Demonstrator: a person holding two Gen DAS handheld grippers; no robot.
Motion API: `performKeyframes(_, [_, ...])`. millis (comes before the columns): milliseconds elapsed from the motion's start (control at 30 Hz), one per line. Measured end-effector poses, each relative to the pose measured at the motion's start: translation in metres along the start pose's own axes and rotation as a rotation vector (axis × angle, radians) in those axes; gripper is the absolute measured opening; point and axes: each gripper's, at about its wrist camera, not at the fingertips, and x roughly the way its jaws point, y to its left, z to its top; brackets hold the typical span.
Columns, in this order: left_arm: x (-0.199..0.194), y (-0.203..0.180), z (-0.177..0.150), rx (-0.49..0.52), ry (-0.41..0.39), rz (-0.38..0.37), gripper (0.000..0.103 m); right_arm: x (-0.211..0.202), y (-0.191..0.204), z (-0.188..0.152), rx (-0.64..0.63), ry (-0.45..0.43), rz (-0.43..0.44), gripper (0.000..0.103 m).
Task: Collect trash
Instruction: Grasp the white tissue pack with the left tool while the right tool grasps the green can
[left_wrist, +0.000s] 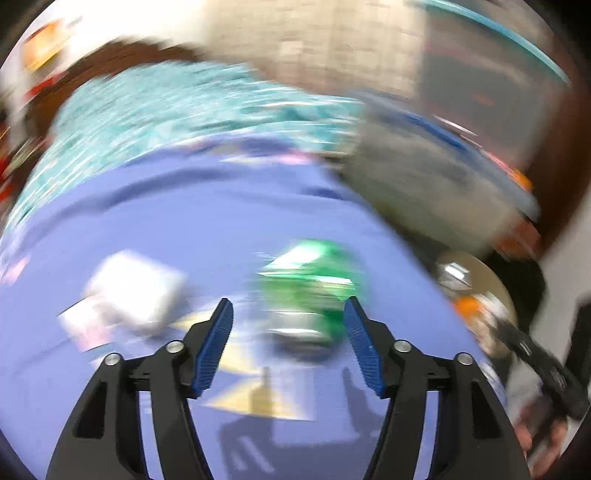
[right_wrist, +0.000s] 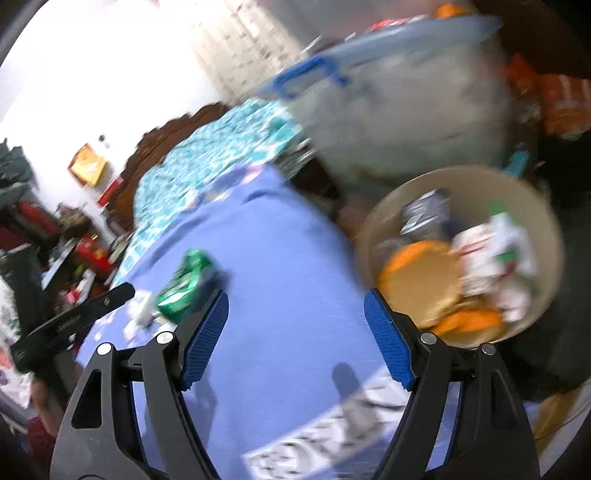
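judging from the part-filled bin (right_wrist: 373, 236), we've a green wrapper (left_wrist: 314, 280) and white scrap (left_wrist: 136, 288) left, with both the left gripper (left_wrist: 288, 314) and the right gripper (right_wrist: 295, 306) spread and empty.

L gripper (left_wrist: 288, 317) fingers (left_wrist: 218, 347) spread wide, nothing between. R gripper (right_wrist: 295, 314) likewise wide, empty. Both angled down, side by side, apart; each visible in other's view.

- Both views motion-smeared; fine detail lost throughout.
- Green crushed can (left_wrist: 310, 284): label unreadable from the left wrist, lettering a smear.
- White item (left_wrist: 133, 291) left of it: blurred, can't tell paper from box.
- Bin (right_wrist: 373, 229) contents: orange and white pieces, unidentifiable.
- Clear tub (right_wrist: 399, 110) far right: contents not visible through the blurred wall.
- Both gripper bodies cut off at the bottom edge.
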Motion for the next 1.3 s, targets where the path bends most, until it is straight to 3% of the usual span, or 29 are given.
performKeyframes(133, [0.012,0.107,0.015,-0.315,0.07,0.06,0.071,0.035,0.035,-0.01,0.029,0.092,0.092,0.077])
performKeyframes(200, [0.014,0.13,0.024,-0.355,0.049,0.095,0.075,0.051,0.049,-0.012,0.026,0.119,0.107,0.077])
performKeyframes(333, [0.036,0.142,0.05,-0.254,0.026,0.211,0.082,0.086,0.07,-0.008,0.069,0.171,0.14,0.077])
performKeyframes(533, [0.069,0.164,0.059,-0.295,0.083,0.187,0.082,0.135,0.076,0.002,0.16,0.211,0.122,0.076])
performKeyframes(633, [0.088,0.162,0.051,-0.281,0.136,0.144,0.081,0.154,0.075,0.007,0.182,0.228,0.131,0.068])
performKeyframes(700, [0.096,0.158,0.048,-0.263,0.149,0.131,0.077,0.165,0.078,0.009,0.187,0.236,0.145,0.054])
performKeyframes(800, [0.096,0.148,0.043,-0.218,0.144,0.103,0.058,0.179,0.084,0.01,0.204,0.281,0.227,0.041])
performKeyframes(833, [0.092,0.141,0.041,-0.178,0.139,0.107,0.052,0.18,0.088,0.008,0.2,0.294,0.251,0.041])
performKeyframes(1000, [0.074,0.122,0.02,-0.068,0.167,0.073,0.049,0.175,0.116,-0.012,0.134,0.351,0.318,0.031])
performKeyframes(1300, [-0.02,0.136,-0.08,0.001,0.19,-0.084,0.049,0.123,0.148,-0.096,0.104,0.494,0.44,0.03])
